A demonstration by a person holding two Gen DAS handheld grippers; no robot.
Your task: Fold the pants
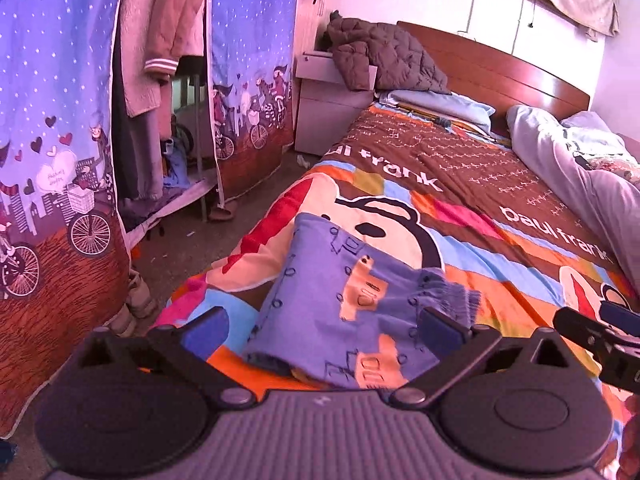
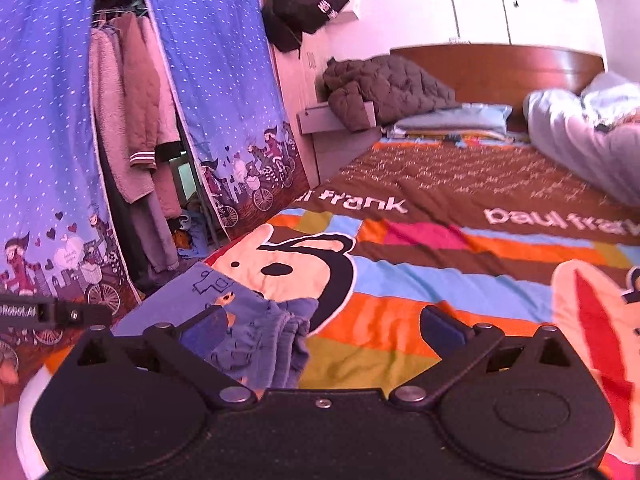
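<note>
The blue patterned pants [image 1: 340,292] lie folded into a compact block on the colourful bedspread [image 1: 472,216], near the bed's left edge. My left gripper [image 1: 322,326] hovers over them, jaws wide open, nothing between the pads. In the right wrist view the same pants [image 2: 248,320] sit at lower left with their ribbed cuffs bunched. My right gripper [image 2: 322,326] is open and empty, over bare bedspread [image 2: 440,256] to the right of the pants. The right gripper's tip [image 1: 600,328] shows at the right edge of the left wrist view.
A fabric wardrobe [image 1: 60,140] with hanging coats stands left of the bed. At the head end are a nightstand [image 1: 332,100] with a dark quilted jacket [image 1: 384,56], a pillow [image 1: 444,106], a wooden headboard [image 1: 500,68] and a grey duvet [image 1: 580,168]. Shoes [image 1: 136,304] sit on the floor.
</note>
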